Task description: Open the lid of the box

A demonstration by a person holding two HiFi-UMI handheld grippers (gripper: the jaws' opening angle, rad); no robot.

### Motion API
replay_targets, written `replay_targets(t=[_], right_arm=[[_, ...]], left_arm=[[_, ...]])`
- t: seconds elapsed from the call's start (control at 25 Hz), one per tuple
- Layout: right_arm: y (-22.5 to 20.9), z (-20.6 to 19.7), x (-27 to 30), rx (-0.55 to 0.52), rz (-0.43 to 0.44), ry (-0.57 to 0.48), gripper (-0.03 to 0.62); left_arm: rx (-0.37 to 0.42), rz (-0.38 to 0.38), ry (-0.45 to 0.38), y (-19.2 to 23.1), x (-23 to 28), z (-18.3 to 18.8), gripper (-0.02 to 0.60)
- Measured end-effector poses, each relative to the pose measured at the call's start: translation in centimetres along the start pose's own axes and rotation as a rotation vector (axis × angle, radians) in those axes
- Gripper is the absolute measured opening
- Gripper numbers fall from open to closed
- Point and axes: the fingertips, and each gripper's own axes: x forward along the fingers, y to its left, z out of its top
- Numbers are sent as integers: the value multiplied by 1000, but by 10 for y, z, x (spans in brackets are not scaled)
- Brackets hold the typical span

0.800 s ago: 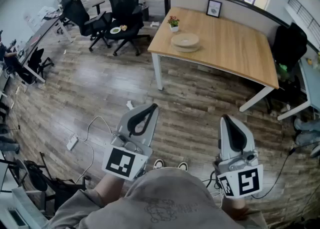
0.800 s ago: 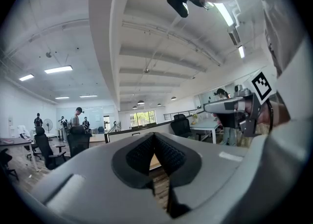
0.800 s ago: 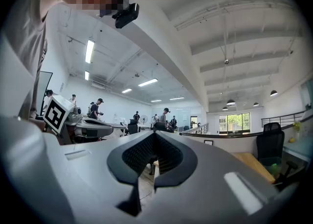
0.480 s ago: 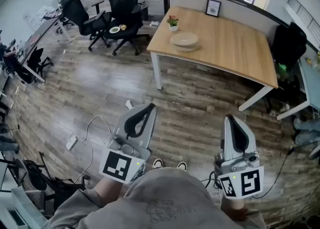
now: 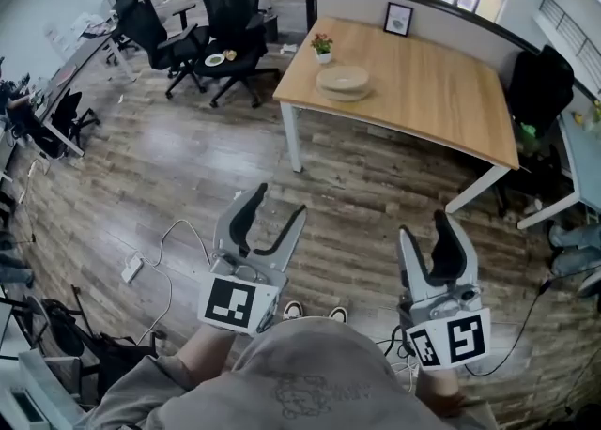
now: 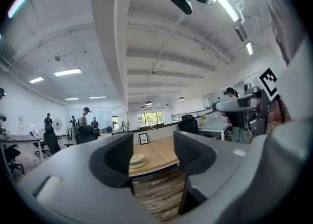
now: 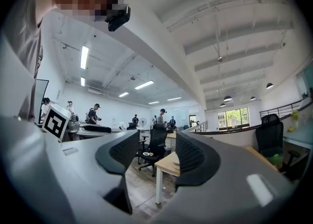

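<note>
Left gripper [image 5: 277,201] and right gripper [image 5: 423,224] are held open, empty, well apart from the table [image 5: 441,90]; its round box [image 5: 344,85] is judged light, stiff, best taken by the lid [image 5: 345,73] rim.

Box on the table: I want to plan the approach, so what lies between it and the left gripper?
Only bare wood floor, then the table's near edge, between the left gripper and the box; the head view shows it.
</note>
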Motion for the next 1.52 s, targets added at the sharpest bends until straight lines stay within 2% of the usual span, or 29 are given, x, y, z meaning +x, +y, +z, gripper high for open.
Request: replay_targets(t=[0.04,0.08,0.24,0.4,0.6,0.72,0.88,1.2,1.52], right_arm=[[-2,-2,0,-6,-5,7,227],[-4,-4,-1,-14,-8,15,227],[-14,-9,-3,-24,1,31,227],[-31,-14,-9,-16,1,30,227],[-58,-15,-23,8,-6,-6,229],[-74,-13,-31,49,-18,-49,229],[-85,-16,-31,57,-22,-53,247],[-107,-27,-6,39,-37,-44,261],[-112,-46,60,24,-18,-1,259]], left_arm=[[-7,-3,1,-2,2,0,281],[-11,-10,2,-5,4,0,296],[-14,-25,-3,-17,10,1,296],[9,-22,-59,-28,16,4,296],[11,2,11,-49,24,-5,296],[11,8,8,-58,30,0,295],[30,20,-1,-63,37,7,295],[41,32,14,-52,61,0,293],[44,24,55,-11,109,-24,276]])
